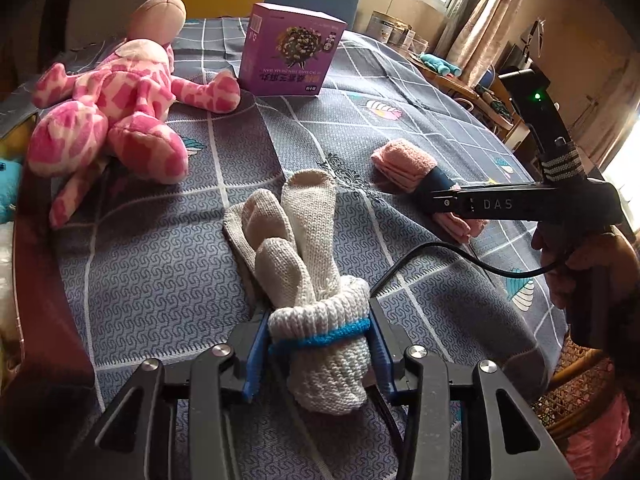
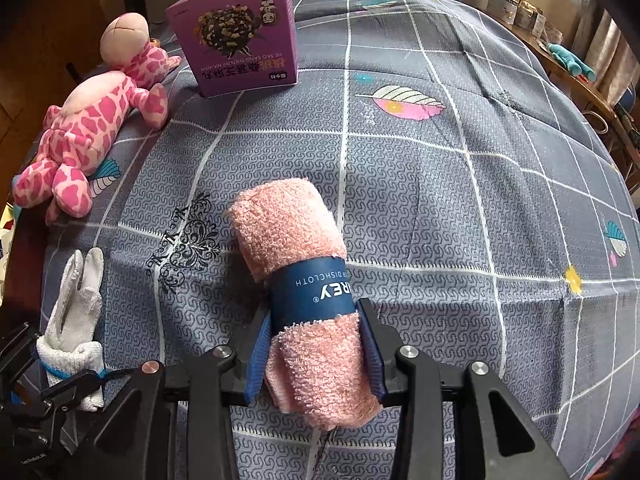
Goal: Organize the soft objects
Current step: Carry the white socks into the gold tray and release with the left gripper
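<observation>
While the left wrist view looks down, the left gripper (image 1: pixel 318 344) clamps the blue-banded cuff of one white knitted glove (image 1: pixel 304 264) on the surface (image 1: pixel 420 92); one purple box (image 1: pixel 290 50) stands behind, and "DAS" marks the right gripper (image 1: pixel 444 204). In the right wrist view, that gripper's jaws flank one pink towel roll (image 2: pixel 296 252), touching it; its blue band reads "DISHCLOTH". One pink plush toy (image 2: pixel 92 128) lies left; the box reads "HE TAO SANG SHEN ZHI MA WAN".

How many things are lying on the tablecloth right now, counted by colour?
Pink: 2, the plush toy and the rolled dishcloth
White: 1, the bundled knit gloves
Purple: 1, the box
Total: 4
</observation>
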